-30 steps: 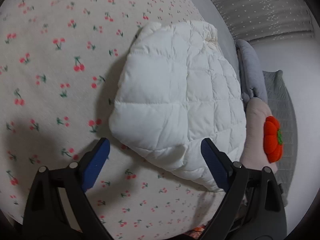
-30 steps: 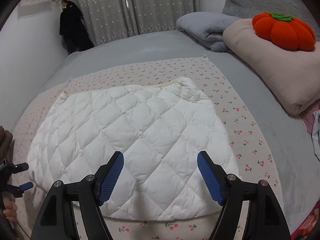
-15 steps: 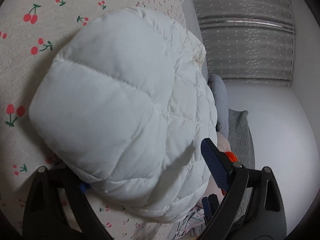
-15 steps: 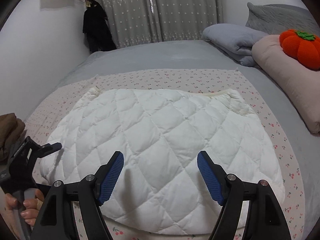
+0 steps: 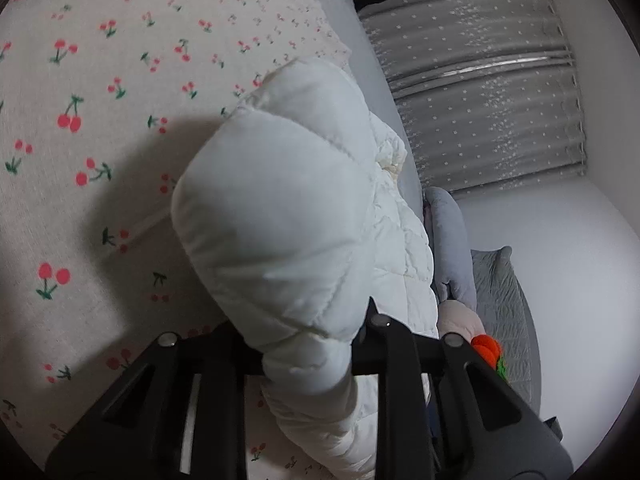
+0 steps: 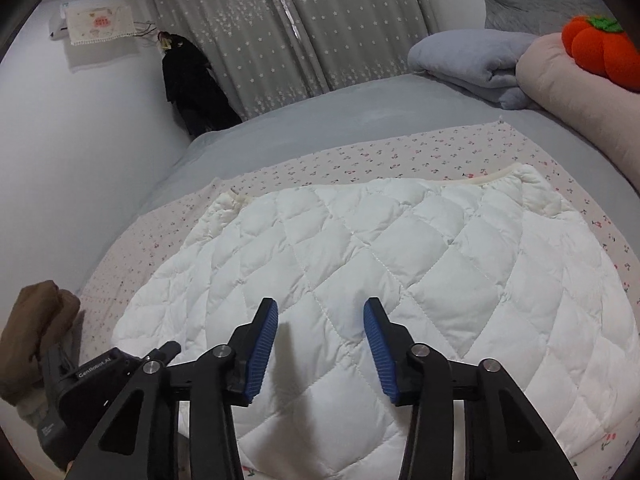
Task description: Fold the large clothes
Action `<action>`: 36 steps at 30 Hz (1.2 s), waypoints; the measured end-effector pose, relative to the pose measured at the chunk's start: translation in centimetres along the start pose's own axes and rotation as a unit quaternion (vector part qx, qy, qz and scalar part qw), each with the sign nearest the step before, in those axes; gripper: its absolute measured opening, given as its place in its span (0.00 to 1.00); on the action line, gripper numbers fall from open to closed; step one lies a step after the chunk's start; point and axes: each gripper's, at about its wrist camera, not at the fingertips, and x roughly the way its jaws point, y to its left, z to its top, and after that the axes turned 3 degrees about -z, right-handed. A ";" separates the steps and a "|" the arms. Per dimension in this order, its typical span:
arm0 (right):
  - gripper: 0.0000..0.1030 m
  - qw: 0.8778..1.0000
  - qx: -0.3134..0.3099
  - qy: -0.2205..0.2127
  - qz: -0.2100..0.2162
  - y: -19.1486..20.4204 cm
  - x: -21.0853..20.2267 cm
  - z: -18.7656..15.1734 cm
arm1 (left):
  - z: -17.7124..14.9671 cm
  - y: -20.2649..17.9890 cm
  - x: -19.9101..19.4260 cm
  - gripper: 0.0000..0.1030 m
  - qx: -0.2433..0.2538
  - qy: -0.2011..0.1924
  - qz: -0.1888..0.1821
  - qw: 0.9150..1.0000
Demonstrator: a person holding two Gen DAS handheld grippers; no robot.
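Note:
A white quilted puffer jacket (image 6: 380, 280) lies spread on a cherry-print sheet (image 6: 320, 164) over the bed. My left gripper (image 5: 308, 344) is shut on the jacket's near corner (image 5: 280, 220), which bulges up between the jaws and hides the fingertips. The left gripper's body also shows at the lower left of the right wrist view (image 6: 96, 376). My right gripper (image 6: 320, 340) is partly open and empty, its blue pads (image 6: 262, 344) hovering just above the jacket's near middle.
A folded grey blanket (image 6: 472, 64), a pink pillow (image 6: 580, 104) and an orange pumpkin plush (image 6: 600, 52) sit at the bed's head on the right. Grey curtains (image 6: 280, 32) and a dark hanging garment (image 6: 192, 88) are behind. A brown sleeve (image 6: 36, 328) is at the left.
My left gripper moved onto the jacket's corner and closed on it. My right gripper's jaws narrowed and it moved in over the jacket.

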 end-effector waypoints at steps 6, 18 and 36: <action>0.21 1.000 -0.009 0.004 0.013 1.5 0.8 0.0 | 1.5 -0.7 -3.3 0.21 0.055 -0.022 -0.005 0.998; 0.17 0.990 -0.039 0.087 0.106 8.2 5.4 -3.2 | 3.9 -2.4 -9.3 0.20 0.181 -0.086 -0.029 0.979; 0.05 0.922 0.123 0.225 0.290 2.1 13.4 -4.3 | -0.6 -7.7 -3.8 0.23 0.488 0.030 -0.078 0.869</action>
